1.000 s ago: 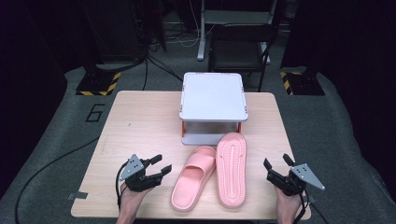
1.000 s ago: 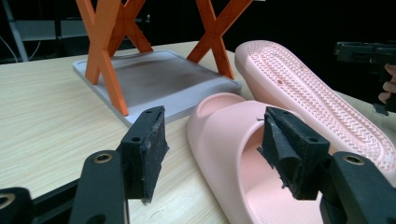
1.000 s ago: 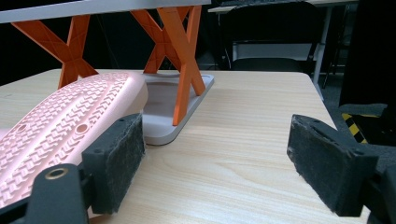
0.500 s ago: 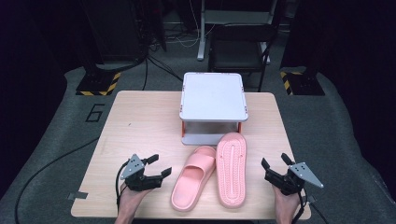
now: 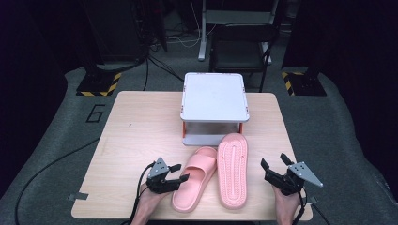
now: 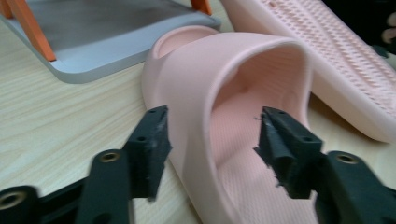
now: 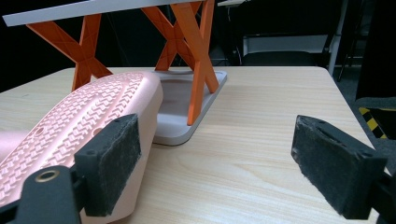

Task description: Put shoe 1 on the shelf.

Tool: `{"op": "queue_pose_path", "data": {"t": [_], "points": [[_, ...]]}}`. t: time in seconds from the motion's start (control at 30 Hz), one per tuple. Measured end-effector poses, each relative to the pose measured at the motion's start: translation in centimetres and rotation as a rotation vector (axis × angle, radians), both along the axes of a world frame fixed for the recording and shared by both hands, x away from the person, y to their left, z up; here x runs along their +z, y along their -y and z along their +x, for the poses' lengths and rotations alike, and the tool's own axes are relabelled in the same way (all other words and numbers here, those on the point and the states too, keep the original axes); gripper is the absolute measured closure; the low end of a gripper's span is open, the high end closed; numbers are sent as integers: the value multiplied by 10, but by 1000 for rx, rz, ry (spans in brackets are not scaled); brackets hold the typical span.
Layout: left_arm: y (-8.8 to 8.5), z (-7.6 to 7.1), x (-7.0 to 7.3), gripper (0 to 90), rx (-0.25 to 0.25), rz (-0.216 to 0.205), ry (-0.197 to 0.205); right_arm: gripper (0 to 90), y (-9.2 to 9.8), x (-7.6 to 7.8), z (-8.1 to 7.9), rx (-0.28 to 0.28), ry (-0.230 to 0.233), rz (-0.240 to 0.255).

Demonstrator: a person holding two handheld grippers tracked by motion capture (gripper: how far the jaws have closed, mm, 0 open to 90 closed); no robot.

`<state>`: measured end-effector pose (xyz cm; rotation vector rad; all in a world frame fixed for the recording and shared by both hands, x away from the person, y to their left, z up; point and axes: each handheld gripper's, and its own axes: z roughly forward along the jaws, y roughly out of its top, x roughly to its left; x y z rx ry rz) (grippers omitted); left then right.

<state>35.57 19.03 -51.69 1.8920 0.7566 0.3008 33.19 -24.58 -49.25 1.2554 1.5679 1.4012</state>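
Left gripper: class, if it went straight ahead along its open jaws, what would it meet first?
The left gripper would probably meet the strap of the upright pink slipper first; one jaw sits outside the strap's wall, the other inside its opening. Exact depth is unclear.

Pale wood-grain tabletop [image 5: 136, 136], matt. Both pink slippers look like soft matt foam-rubber: the upright one [image 5: 195, 180] is finely ribbed inside, the overturned one [image 5: 232, 168] has a rough zigzag-tread sole. The small rack [image 5: 214, 96] has smooth grey shelves on orange plastic legs.

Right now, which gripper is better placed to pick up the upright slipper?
Left. The left gripper has its open jaws straddling the upright slipper strap. The right gripper sits beside the overturned slipper.
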Motion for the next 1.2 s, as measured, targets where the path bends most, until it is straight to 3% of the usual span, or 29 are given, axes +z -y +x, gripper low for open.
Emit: {"op": "queue_pose_path", "data": {"t": [0.07,0.1,0.13,0.17,0.2,0.27,0.3,0.33,0.43,0.57,0.6,0.73,0.77,0.8,0.83,0.87,0.9,0.93,0.97,1.0,1.03,1.1,1.2], "points": [[5,1,-2,516,25,-15,-4,156,0,0,0,3,2,-3],[10,4,-2,516,25,13,0,157,-1,0,-1,4,-7,-5],[15,4,-3,591,55,61,36,157,0,1,-1,8,-10,-9],[15,4,-3,628,55,61,36,157,0,1,-1,8,-10,-9],[17,4,-3,683,89,69,51,162,0,1,-1,4,-7,-1],[16,4,-2,738,92,72,51,166,1,2,-1,5,-7,1],[15,5,-2,738,98,78,57,166,1,2,-1,5,-7,1],[17,4,-2,778,134,98,86,170,2,2,-1,7,-13,6],[16,3,-1,814,145,115,91,177,0,5,0,15,-6,9],[14,1,1,828,182,119,93,186,-6,22,6,68,8,8],[11,1,3,832,201,128,106,186,-12,39,16,120,2,-11],[3,1,8,832,247,127,111,185,-28,73,44,203,-10,-39],[3,1,8,833,247,127,111,185,-32,80,49,214,-13,-54],[0,4,9,832,283,111,128,185,-37,88,57,233,-7,-73],[0,4,9,832,283,111,128,185,-37,88,57,233,-7,-73],[-3,8,11,832,305,98,118,194,-48,103,76,284,-3,-90],[-3,8,11,832,305,98,118,194,-48,103,76,284,-3,-90],[-2,14,13,831,345,82,129,205,-58,111,95,303,-17,-104],[-2,14,13,832,345,82,129,205,-58,111,95,303,-17,-104],[1,22,16,831,388,68,139,220,-66,116,114,302,-49,-132],[2,25,17,831,388,76,143,217,-70,118,122,303,-70,-129],[5,29,19,830,400,63,135,218,-72,118,128,311,-76,-133],[15,49,22,828,427,65,107,217,-81,117,155,323,-128,-143]]}}
